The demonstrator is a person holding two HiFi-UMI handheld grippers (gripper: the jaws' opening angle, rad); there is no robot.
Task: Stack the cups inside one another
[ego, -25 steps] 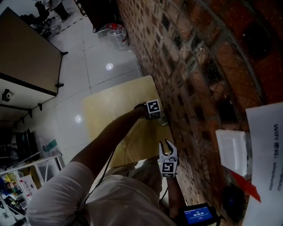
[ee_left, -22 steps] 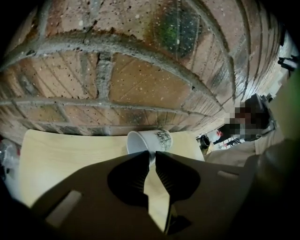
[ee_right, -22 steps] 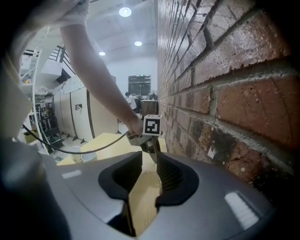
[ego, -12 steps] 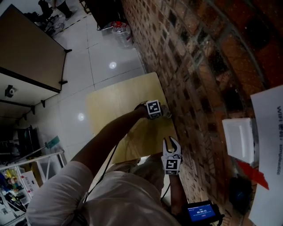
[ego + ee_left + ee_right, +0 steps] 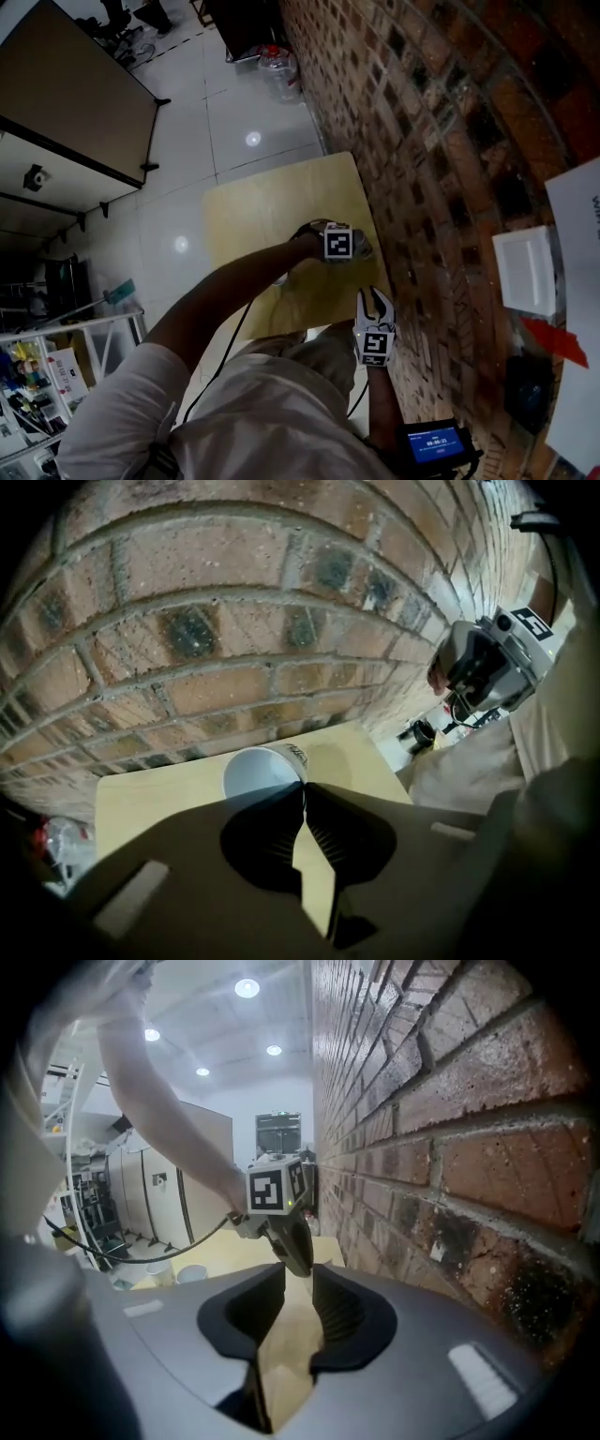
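Stacking barely begun: left gripper (image 5: 302, 789), just closed, pinches the rim of 1 white cup (image 5: 255, 772) between its fingertips; right gripper (image 5: 298, 1271) hangs half-open, empty.

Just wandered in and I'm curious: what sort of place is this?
Likely a lab or workshop: a wooden table against a brick wall, glossy tiled floor, and a rack crowded with supplies.
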